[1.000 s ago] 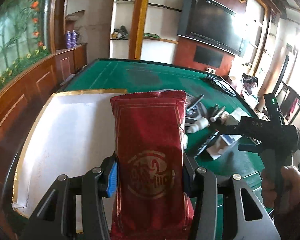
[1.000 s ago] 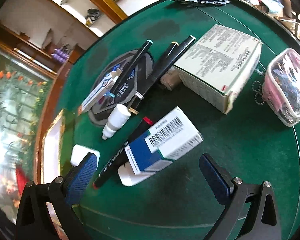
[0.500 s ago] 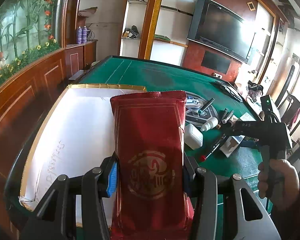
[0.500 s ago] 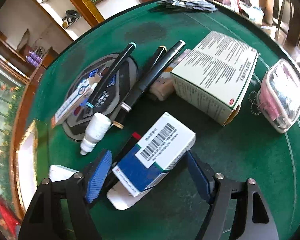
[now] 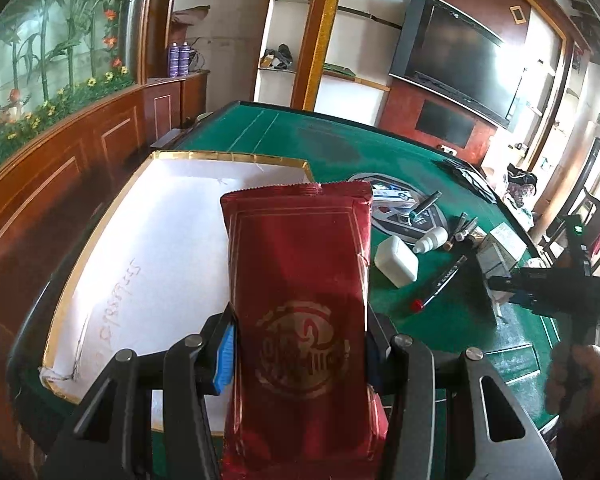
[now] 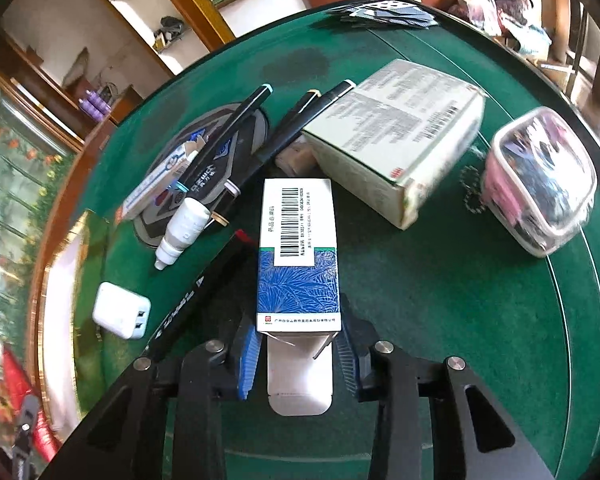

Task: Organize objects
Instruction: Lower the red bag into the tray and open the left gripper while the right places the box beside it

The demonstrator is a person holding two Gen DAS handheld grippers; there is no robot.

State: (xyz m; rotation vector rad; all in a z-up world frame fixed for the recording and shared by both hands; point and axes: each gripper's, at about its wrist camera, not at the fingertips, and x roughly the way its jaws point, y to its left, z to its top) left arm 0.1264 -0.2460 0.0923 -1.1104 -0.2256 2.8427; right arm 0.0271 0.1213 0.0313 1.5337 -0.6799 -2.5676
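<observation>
Between our left gripper [image 5: 298, 354] jaws sits a red packet [image 5: 300, 300], pinched tight above the white tray [image 5: 156, 240]. Our right gripper [image 6: 298, 354] squeezes a blue and white box [image 6: 298, 256] over the green table [image 6: 440, 300]. We think its open flap could slip loose. We see a barcode; other print is too small. Farther off lie pens [image 6: 296, 136].
</observation>
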